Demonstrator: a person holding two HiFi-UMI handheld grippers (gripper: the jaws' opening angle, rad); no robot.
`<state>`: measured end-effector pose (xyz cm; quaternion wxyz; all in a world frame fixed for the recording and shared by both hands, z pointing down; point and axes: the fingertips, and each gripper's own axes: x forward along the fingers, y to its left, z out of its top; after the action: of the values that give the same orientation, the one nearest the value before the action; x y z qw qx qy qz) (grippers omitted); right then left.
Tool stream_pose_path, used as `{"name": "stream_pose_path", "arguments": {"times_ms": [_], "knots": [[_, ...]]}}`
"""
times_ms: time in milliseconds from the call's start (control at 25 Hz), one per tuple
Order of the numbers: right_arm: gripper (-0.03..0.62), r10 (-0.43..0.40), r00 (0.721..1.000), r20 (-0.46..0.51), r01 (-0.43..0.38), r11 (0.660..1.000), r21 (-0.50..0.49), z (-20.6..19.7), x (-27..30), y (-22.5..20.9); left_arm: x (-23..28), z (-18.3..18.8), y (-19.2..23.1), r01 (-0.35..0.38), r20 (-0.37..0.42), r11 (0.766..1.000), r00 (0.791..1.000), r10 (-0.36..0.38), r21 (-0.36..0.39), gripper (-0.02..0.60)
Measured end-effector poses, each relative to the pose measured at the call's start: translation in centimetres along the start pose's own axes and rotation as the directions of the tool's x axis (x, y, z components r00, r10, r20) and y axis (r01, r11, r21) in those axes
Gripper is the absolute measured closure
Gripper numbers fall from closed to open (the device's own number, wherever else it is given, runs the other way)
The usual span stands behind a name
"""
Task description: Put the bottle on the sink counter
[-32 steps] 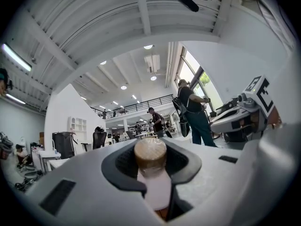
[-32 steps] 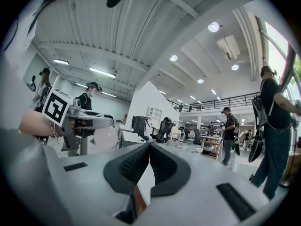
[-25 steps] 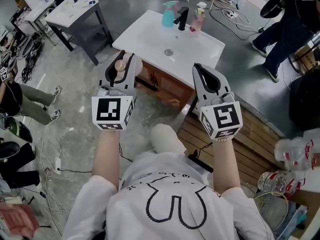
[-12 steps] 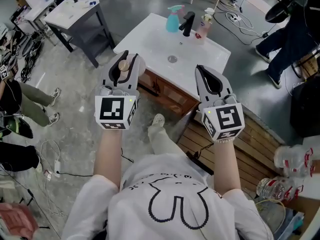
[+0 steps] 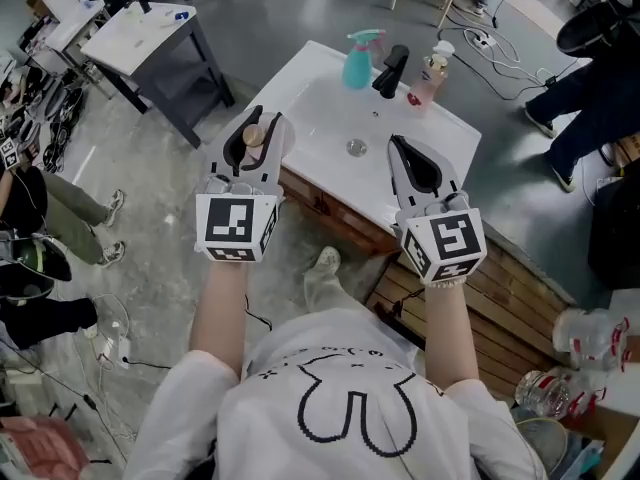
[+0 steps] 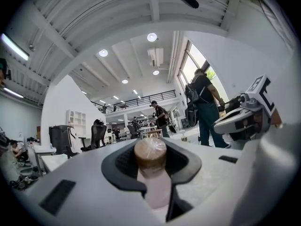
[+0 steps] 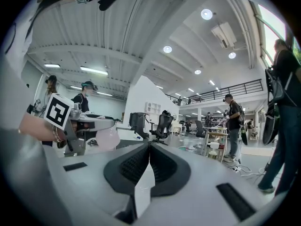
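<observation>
Brown-capped and pale pink below, the bottle point(image 6: 150, 157) stands cap-up between the jaws of the left gripper point(image 5: 260, 120), which are closed partway and clamp it just under the cap. To that gripper's right, the right gripper point(image 5: 398, 144) has its jaws drawn together with nothing between them. Both point level, and the near edge of the white sink counter point(image 5: 300, 80) lies just ahead of and below their tips. Ahead of the right gripper the basin sinks into the counter. Beyond it, along the back edge, stand a teal spray bottle point(image 5: 359, 60), a black faucet point(image 5: 390, 71) and a pink pump bottle point(image 5: 428, 76). Well off to the left of the left gripper is a grey table point(image 5: 140, 38).

The step in hand looks like the carry, with the bottle gripped and in the air, not yet set down. The next move probably calls for taking it forward over the bare flat stretch ahead of the left gripper, left of the basin. It would then be lowered upright until its base rests there, and only then would the jaws open.
</observation>
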<state>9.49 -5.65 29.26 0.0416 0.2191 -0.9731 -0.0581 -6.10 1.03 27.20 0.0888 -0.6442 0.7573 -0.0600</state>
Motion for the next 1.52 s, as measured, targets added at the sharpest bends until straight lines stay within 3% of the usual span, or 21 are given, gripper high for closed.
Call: {"name": "stream_pose_path", "arguments": {"times_ms": [640,1120,1520], "knots": [[0.565,0.02,0.997,-0.072,-0.02,1.0,0.004,-2.8,14.5,-7.7,16.2,-5.2,6.2,0.058,-0.094,0.998,0.994,-0.059,-0.011,0.471],[0.565,0.008,0.998,-0.06,-0.007,1.0,0.017,-3.4,17.2,-8.9,19.3,-6.7,7.4,0.092,-0.122,0.996,0.988,-0.093,-0.019,0.471],[0.564,-0.08,0.992,-0.095,0.084,0.996,0.035,-4.9,18.9,-7.8,21.5,-9.0,8.6,0.218,-0.119,0.976,0.968,-0.219,-0.024,0.471]]}}
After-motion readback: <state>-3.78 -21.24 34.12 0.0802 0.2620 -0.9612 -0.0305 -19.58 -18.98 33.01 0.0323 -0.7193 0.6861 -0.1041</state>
